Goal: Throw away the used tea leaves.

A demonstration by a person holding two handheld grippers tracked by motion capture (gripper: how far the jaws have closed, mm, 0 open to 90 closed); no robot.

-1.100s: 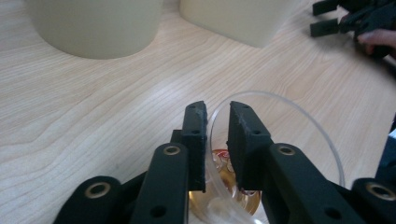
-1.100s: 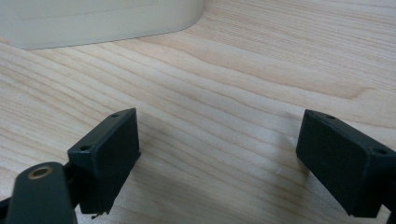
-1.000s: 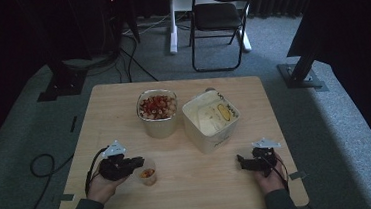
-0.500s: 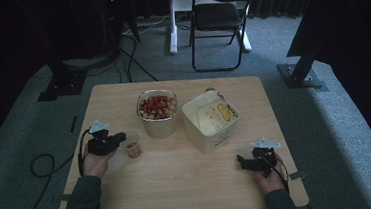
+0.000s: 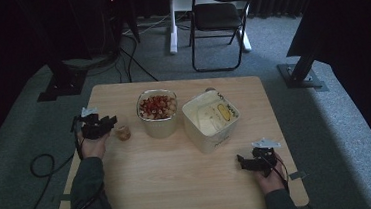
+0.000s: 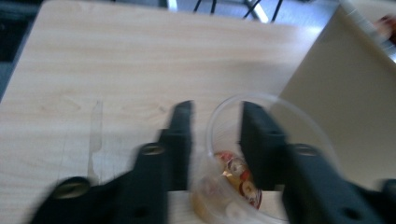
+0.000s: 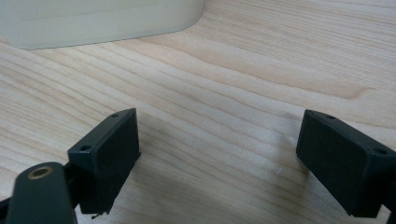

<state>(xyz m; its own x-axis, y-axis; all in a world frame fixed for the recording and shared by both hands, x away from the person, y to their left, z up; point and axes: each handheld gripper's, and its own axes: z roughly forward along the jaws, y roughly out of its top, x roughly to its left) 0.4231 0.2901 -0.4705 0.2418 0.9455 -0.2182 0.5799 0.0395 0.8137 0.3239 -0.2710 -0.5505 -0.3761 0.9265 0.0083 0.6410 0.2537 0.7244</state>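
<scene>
Resting on the worktop (image 5: pixel 179 180) nearest the person, the right claw (image 7: pixel 217 154) gapes empty. Farther left, the left claw (image 6: pixel 215 135) pinches the small cup's (image 5: pixel 122 133) rim beside the fruit tub (image 5: pixel 157 112), probably carrying; next, steady tipping.

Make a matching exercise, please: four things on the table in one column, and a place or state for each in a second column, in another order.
Things:
1. small clear cup
2. round bucket
3. square tub
4. right gripper

Places or states:
A. almost empty, pale inside
B. open, above bare wood near the table's front right
C. held at its rim by the left gripper
D. full of red and pale pieces

Pairs: 1-C, 2-D, 3-A, 4-B
</scene>
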